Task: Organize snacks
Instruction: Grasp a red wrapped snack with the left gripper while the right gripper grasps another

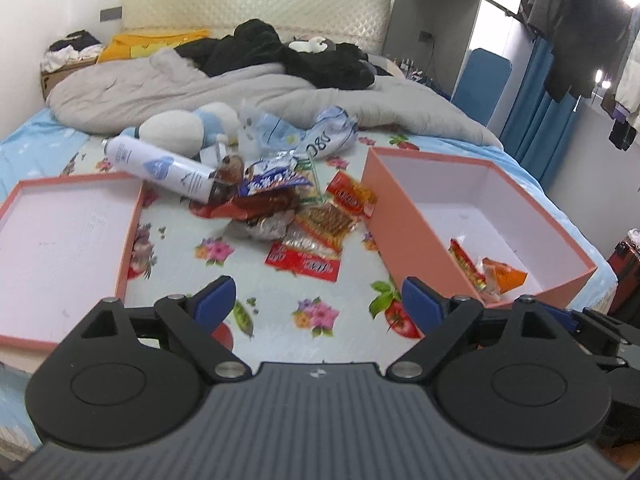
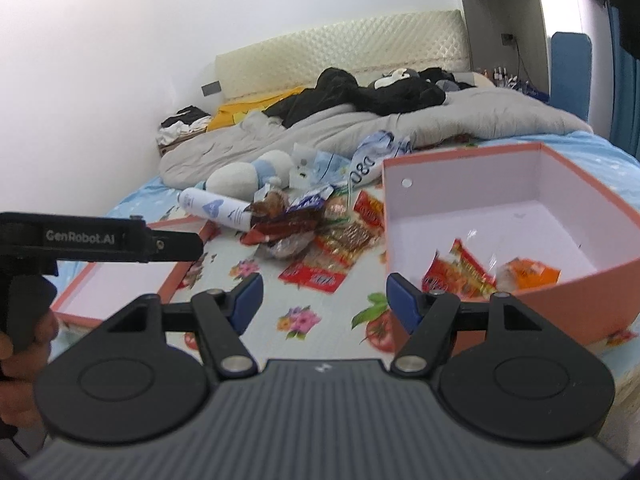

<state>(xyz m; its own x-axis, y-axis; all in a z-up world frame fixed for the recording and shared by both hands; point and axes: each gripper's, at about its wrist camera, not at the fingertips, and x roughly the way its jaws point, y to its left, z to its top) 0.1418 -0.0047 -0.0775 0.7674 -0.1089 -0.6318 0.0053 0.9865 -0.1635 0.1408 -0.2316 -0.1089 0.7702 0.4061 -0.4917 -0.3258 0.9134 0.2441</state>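
The pink box point(image 2: 520, 296) on the bed point(image 1: 280, 320) holds a red snack packet point(image 2: 460, 268) and an orange one point(image 2: 528, 272). The shallow pink lid point(image 1: 60, 240) lies empty. Between them sits the snack pile point(image 1: 296, 216). Left claw point(image 1: 316, 300) and right claw point(image 2: 324, 300) both gape wide, holding nothing.

I see bedroom: white walls point(image 2: 100, 60), bed point(image 1: 280, 320) with floral sheet, cream quilted headboard point(image 1: 256, 2), grey duvet point(image 1: 248, 92) bunched behind. Grey wardrobe point(image 1: 436, 12) right, blue curtain point(image 1: 536, 104), clothes hanging point(image 1: 576, 28) against bright window light.
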